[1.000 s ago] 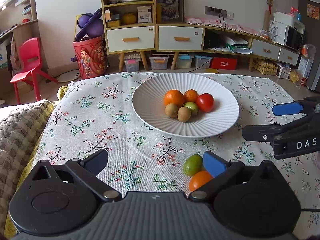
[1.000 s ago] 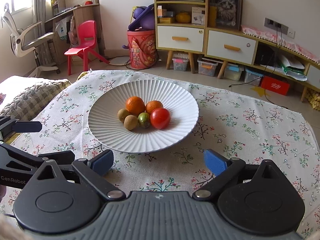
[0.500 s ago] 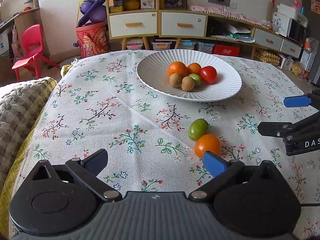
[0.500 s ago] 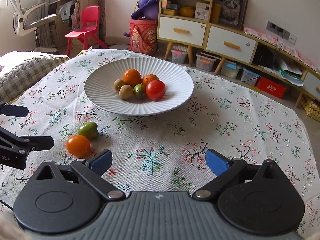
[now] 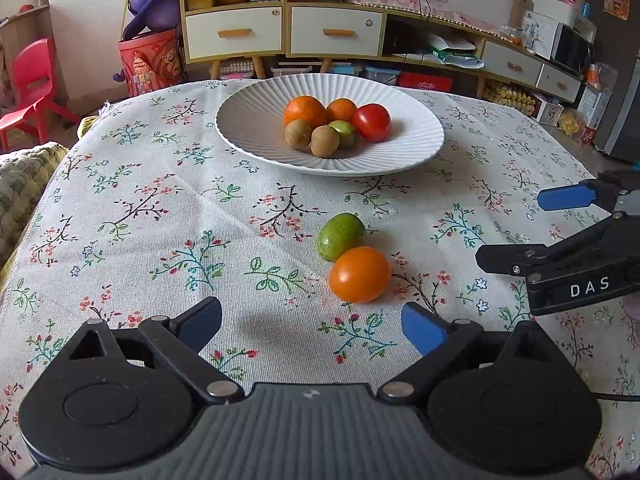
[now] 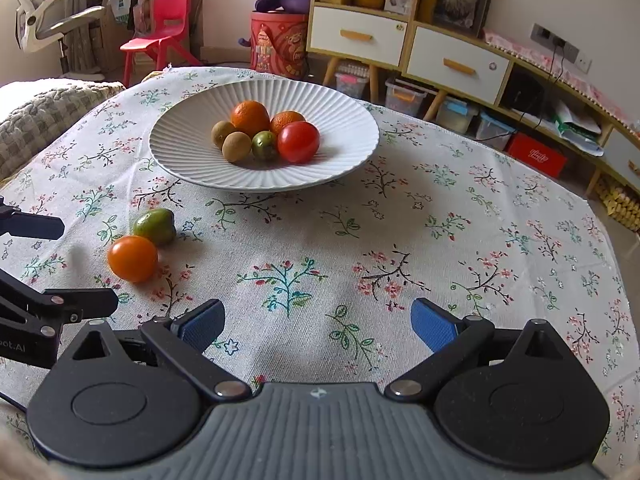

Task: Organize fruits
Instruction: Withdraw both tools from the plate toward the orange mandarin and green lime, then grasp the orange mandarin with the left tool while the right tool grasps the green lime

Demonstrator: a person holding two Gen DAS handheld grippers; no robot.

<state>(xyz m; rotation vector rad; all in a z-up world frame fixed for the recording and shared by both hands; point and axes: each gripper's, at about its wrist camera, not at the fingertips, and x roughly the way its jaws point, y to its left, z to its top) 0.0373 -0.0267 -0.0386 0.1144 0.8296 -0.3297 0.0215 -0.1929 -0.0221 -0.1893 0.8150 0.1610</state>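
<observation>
A white ribbed plate (image 5: 256,136) (image 6: 340,120) on the floral cloth holds two oranges, two brown kiwis, a green fruit and a red tomato (image 5: 371,122) (image 6: 298,141). An orange tomato (image 5: 359,274) (image 6: 132,258) and a green fruit (image 5: 341,237) (image 6: 154,226) lie touching on the cloth, nearer than the plate. My left gripper (image 5: 312,322) is open and empty, just short of the orange tomato. My right gripper (image 6: 314,326) is open and empty, to the right of both loose fruits; it also shows in the left wrist view (image 5: 560,232).
The floral tablecloth (image 5: 160,220) (image 6: 480,220) covers the table. A knitted blanket (image 5: 20,184) lies off the left edge. Behind stand a cabinet with drawers (image 5: 280,32), a red bucket (image 5: 154,60) and a red chair (image 6: 168,24).
Both grippers have pulled back toward me and dropped lower. The two loose fruits, earlier at my left gripper's right finger, now lie ahead of it. Both grippers stayed open.
</observation>
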